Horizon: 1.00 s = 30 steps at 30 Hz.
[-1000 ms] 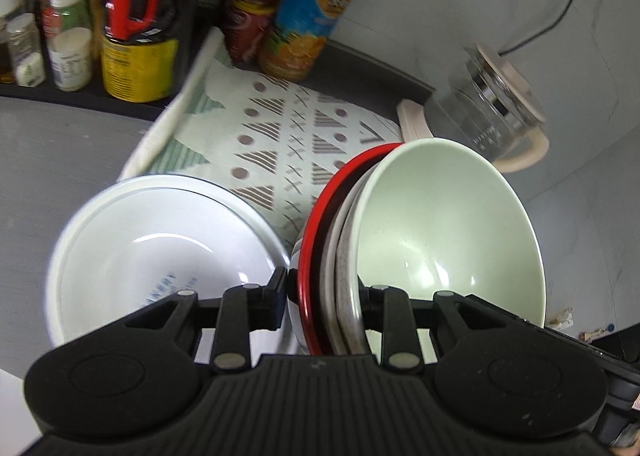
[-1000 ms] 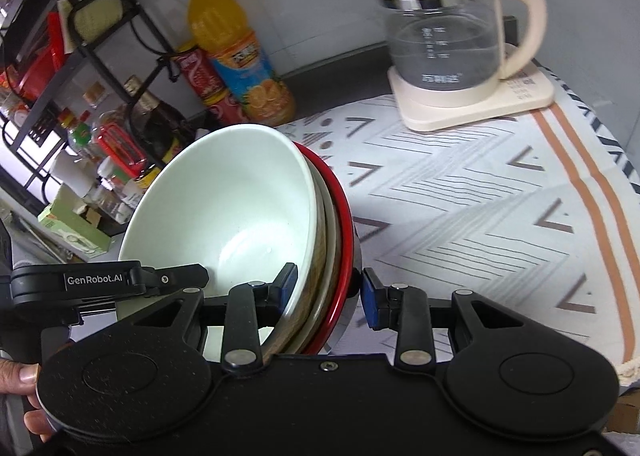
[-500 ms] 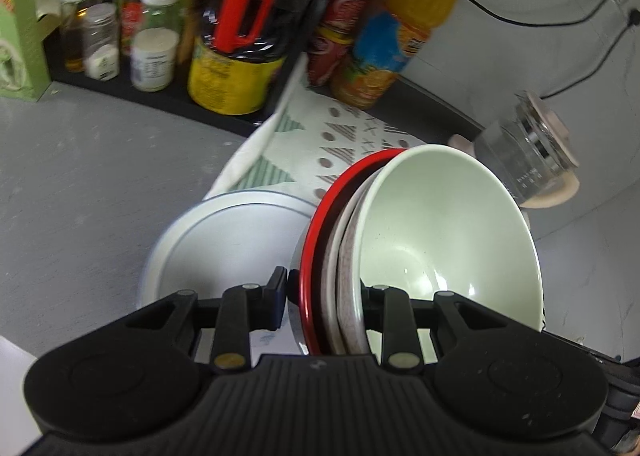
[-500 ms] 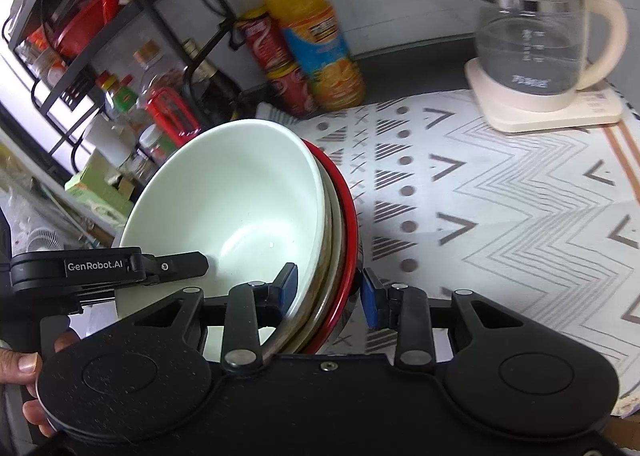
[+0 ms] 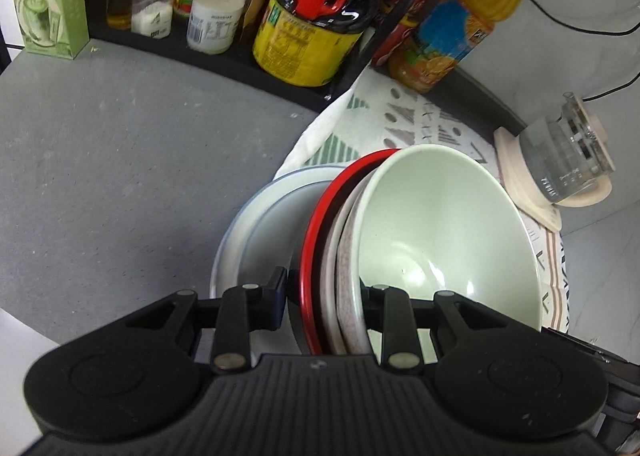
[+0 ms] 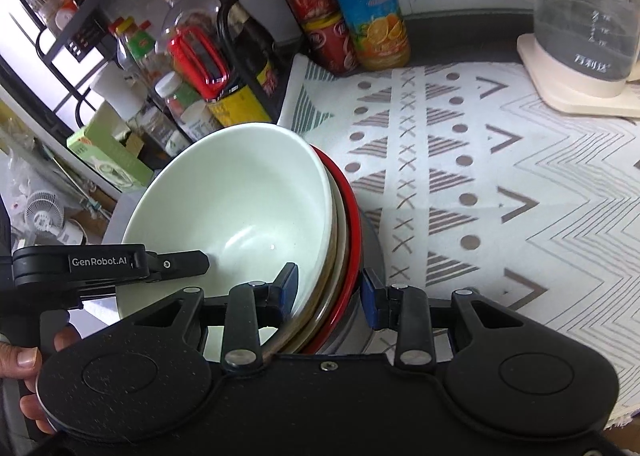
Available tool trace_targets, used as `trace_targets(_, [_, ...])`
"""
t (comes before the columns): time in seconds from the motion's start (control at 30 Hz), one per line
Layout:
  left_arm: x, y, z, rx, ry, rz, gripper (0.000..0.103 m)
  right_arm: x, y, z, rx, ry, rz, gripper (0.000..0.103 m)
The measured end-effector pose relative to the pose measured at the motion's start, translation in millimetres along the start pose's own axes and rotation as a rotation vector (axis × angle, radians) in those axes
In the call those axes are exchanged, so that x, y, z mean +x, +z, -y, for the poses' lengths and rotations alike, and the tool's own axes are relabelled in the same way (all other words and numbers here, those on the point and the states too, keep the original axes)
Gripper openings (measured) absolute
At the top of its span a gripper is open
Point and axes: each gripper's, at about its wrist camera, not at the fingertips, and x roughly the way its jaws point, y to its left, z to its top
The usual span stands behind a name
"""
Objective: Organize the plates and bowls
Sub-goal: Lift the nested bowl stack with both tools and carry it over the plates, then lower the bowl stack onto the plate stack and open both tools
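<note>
A stack of dishes is held on edge between both grippers: a pale green bowl [image 5: 444, 232] in front, a speckled plate [image 5: 348, 248] and a red plate [image 5: 316, 240] behind it. My left gripper [image 5: 324, 296] is shut on the stack's rim. My right gripper [image 6: 330, 292] is shut on the same stack, where the green bowl [image 6: 240, 200] and red plate [image 6: 354, 216] show. A large white plate [image 5: 256, 232] lies flat under the stack, partly hidden.
A patterned cloth [image 6: 500, 176] covers the right of the grey counter [image 5: 120, 160]. A black rack with sauce bottles [image 5: 308, 16], an orange juice bottle [image 6: 368, 4] and red cans [image 6: 320, 16] stands at the back. A glass kettle [image 6: 584, 16] stands at the back right.
Both grippers have carried the stack left and forward, over the white plate, which is now mostly hidden. The rack and bottles look closer; the kettle has shifted right.
</note>
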Motion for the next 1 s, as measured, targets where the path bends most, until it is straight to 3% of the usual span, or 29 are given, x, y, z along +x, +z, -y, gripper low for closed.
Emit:
trace_targets(0.87, [14.6,16.5,-14.7,0.071,-0.052,-0.058,0.028,14.4,-7.5,-16.8,0.075,-0.091,0.029,0.033])
trace_targets(1.0, [11.7,17.4,-14.4,0.066,-0.052,-0.065,0.033,12.2,-8.4,-18.1,0.087,-0.098,0.035,0.036])
